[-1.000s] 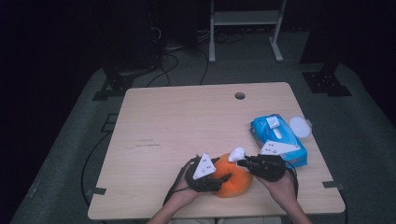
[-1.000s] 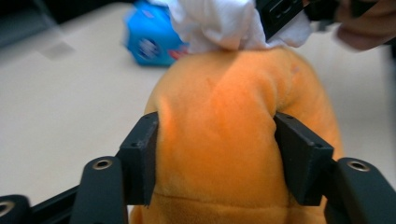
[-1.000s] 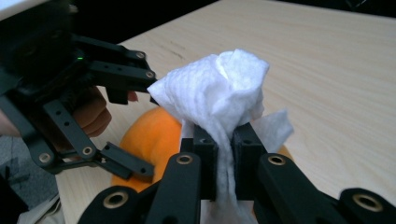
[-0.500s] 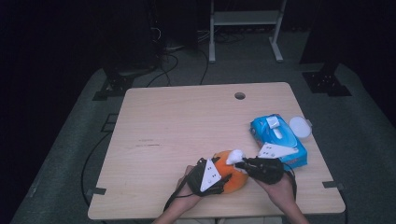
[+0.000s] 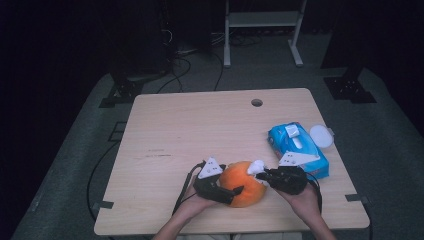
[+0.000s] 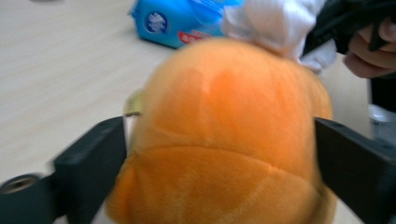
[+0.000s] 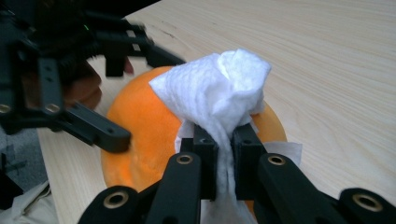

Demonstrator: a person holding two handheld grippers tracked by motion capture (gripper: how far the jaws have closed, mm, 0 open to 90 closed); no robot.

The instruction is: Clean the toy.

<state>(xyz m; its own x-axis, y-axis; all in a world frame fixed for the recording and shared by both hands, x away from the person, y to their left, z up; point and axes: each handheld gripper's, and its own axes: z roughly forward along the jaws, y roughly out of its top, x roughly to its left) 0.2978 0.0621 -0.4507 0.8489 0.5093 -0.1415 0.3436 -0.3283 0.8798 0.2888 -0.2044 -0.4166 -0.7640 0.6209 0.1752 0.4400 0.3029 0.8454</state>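
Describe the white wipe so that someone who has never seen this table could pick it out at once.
On the wooden table, look at the near edge, where an orange plush sits between the two grippers. The wipe is the crumpled white sheet pinched in the shut right gripper, touching the plush's top. Unlike the flat white disc beside the blue pack, it is bunched and held.

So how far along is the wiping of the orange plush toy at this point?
Done: a white wipe is out of the blue wipe pack and clamped in the shut right gripper. In hand: it rests on the round orange plush toy, while the left gripper, whose jaws have just been opening, flanks the toy with wide jaws. Left: most of the wiping, probably; how much is wiped can't be told.
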